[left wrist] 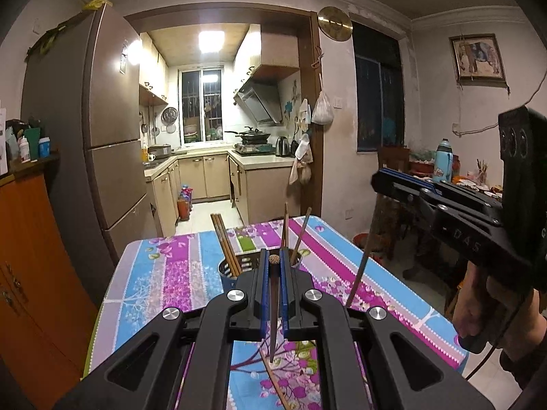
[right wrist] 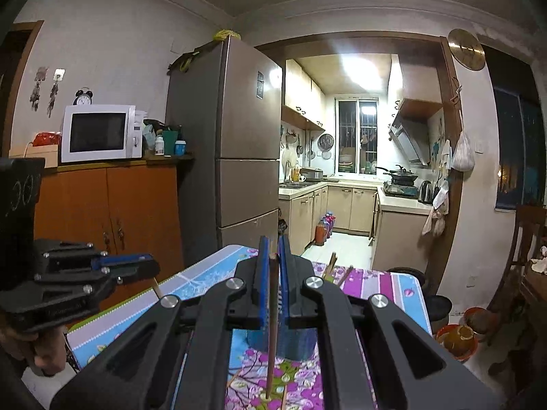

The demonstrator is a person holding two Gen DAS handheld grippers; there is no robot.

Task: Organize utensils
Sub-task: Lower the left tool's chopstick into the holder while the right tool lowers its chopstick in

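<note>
My left gripper (left wrist: 273, 256) is shut on a dark chopstick (left wrist: 273, 307) that hangs tip-down over the table. Just behind it stands a metal utensil holder (left wrist: 225, 273) with several chopsticks (left wrist: 225, 242) leaning in it. On the right of the left wrist view, my right gripper (left wrist: 374, 179) holds a second chopstick (left wrist: 359, 273), also tip-down. In the right wrist view that gripper (right wrist: 272, 242) is shut on its chopstick (right wrist: 271, 324), above and in front of the holder (right wrist: 301, 345). My left gripper (right wrist: 155, 268) shows at the left edge there.
The table (left wrist: 164, 273) has a floral cloth in purple and blue. An orange cabinet (left wrist: 30, 256) and a tall fridge (left wrist: 109, 119) stand to its left. A wooden chair (right wrist: 526, 239) and floor bowls (right wrist: 454, 338) are to the right. The kitchen doorway lies beyond.
</note>
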